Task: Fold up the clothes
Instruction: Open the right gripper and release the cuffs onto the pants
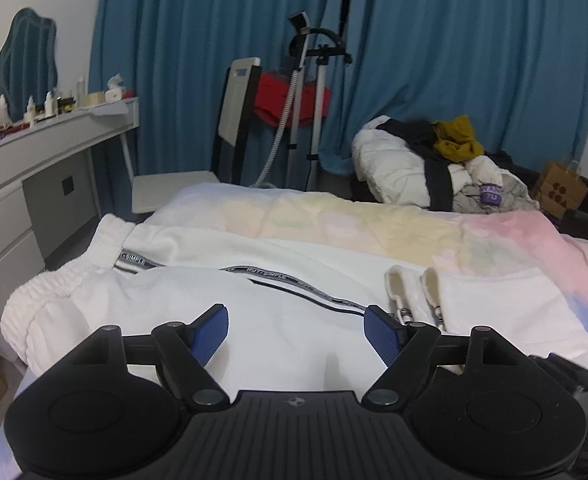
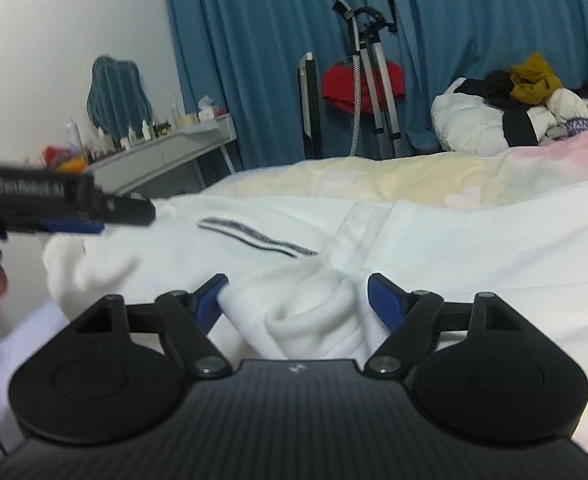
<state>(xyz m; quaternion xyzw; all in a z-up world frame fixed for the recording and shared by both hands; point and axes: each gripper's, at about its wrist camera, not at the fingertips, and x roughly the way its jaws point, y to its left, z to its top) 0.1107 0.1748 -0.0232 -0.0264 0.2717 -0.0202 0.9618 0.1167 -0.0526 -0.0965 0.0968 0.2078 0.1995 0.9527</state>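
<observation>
White trousers [image 1: 253,280] lie across the bed [image 1: 334,212] — waistband at its left edge; left gripper [image 1: 296,330] and right gripper [image 2: 298,294] both gape, gripping nothing.

Black gripper [image 1: 296,330] (blue ribbed pads [image 1: 213,334])

Gaping left tool [image 1: 296,330] above white trousers [image 1: 197,280]

Blue curtains [image 1: 454,60], garment steamer [image 1: 306,92], grey dressing table [image 1: 33,160], wavy mirror [image 1: 25,64], paper bag [image 1: 562,190]
</observation>
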